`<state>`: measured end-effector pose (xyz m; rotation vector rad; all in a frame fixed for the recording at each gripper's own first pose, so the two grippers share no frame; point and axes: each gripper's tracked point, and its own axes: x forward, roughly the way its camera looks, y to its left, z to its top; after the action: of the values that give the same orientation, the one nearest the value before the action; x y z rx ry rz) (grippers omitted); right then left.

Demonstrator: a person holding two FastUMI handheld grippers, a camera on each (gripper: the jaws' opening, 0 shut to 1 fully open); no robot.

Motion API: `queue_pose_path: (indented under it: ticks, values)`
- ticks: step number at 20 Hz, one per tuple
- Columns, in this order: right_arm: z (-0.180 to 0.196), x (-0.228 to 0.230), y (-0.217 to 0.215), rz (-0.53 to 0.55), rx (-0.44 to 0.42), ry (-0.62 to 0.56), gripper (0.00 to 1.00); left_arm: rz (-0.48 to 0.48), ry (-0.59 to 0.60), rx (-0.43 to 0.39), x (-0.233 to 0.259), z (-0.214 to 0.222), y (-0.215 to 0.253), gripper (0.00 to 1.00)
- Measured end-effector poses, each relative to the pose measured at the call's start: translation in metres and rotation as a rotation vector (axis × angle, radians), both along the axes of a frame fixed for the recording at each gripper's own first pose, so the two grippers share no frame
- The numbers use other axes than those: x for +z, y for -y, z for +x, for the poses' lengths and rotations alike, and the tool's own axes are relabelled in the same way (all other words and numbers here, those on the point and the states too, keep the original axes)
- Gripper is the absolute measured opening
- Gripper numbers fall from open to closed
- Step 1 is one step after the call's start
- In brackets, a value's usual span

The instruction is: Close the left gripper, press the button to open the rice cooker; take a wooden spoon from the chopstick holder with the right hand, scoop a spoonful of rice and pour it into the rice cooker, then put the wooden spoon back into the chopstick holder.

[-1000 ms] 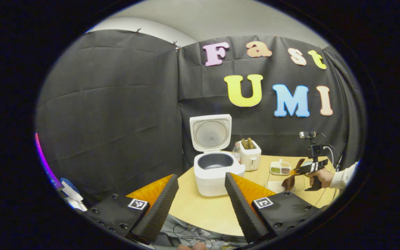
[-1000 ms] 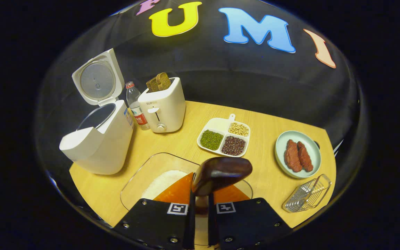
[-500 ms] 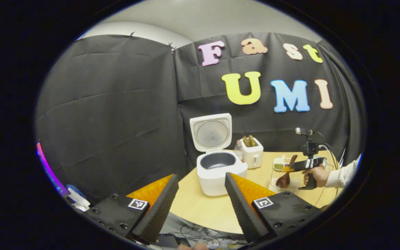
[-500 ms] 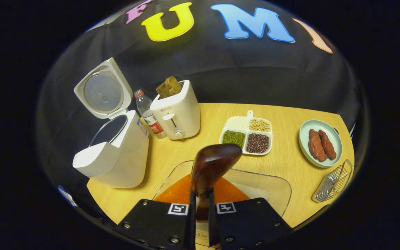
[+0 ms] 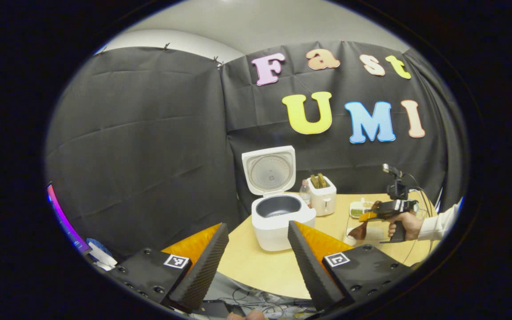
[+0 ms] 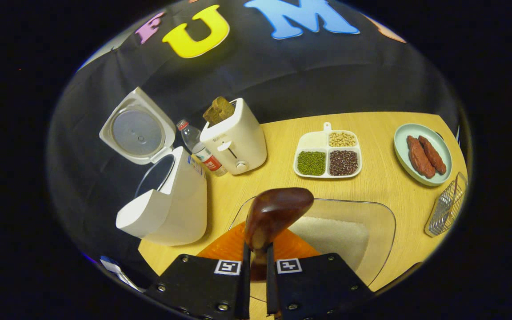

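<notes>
One spoon: wooden spoon (image 6: pixel 274 215), dark glossy brown, smooth oval bowl at the far end
Spoon axis: handle runs straight out between the fingers, bowl pointing forward and tipped a little right in the right gripper view
Spoon place: hanging over the near-left part of the glass tray (image 6: pixel 378 211); from the left gripper view the spoon (image 5: pixel 364 226) slants bowl-down toward the table
Right gripper (image 6: pixel 256 266): fingers pressed together on the spoon's handle, pinching it from both sides
Hand: a hand (image 5: pixel 406 223) in a pale sleeve grips the right gripper (image 5: pixel 365 218) by its handle
Rice: white, grainy patch (image 6: pixel 334 233) lying flat in the clear, round-cornered tray
Rice cooker (image 6: pixel 171 204): white, boxy with rounded edges, lid standing open and showing a round metal plate; dark inner pot (image 5: pixel 278 206) seen from the left gripper view
Left gripper (image 5: pixel 256 262): ribbed fingers spread wide, nothing between them, held off the near edge of the table
Table (image 6: pixel 385 182): pale wood grain, curved edge
Toaster (image 6: pixel 238 140): cream, bread slices sticking up, just beside a plastic bottle (image 6: pixel 200 146)
Divided dish (image 6: pixel 327 155): white, green, dark red and pale beans in separate cells
Plate (image 6: pixel 422 153): pale green, two reddish sausages
Wire basket (image 6: pixel 447 204): metal, at the table's right edge
</notes>
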<state>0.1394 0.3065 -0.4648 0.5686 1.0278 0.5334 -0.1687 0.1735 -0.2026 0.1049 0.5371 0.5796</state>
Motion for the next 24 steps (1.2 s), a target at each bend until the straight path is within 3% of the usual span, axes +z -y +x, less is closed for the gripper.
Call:
queue_pose_path:
  ticks: [6,11,18,24]
  values:
    - [0.022,0.022,0.050,0.148,-0.167,-0.045,0.15,0.001,-0.005,-0.011,-0.002,0.005,-0.003,0.96]
    - [0.028,0.052,0.059,0.251,-0.210,-0.050,0.15,-0.017,0.010,-0.023,-0.002,0.015,-0.004,0.96]
    - [0.039,0.119,0.025,0.488,-0.261,-0.109,0.15,-0.006,0.014,0.003,0.002,0.002,-0.021,0.96]
    - [0.060,0.196,-0.045,0.641,-0.217,-0.082,0.15,0.013,0.020,0.062,0.011,-0.021,-0.044,0.96]
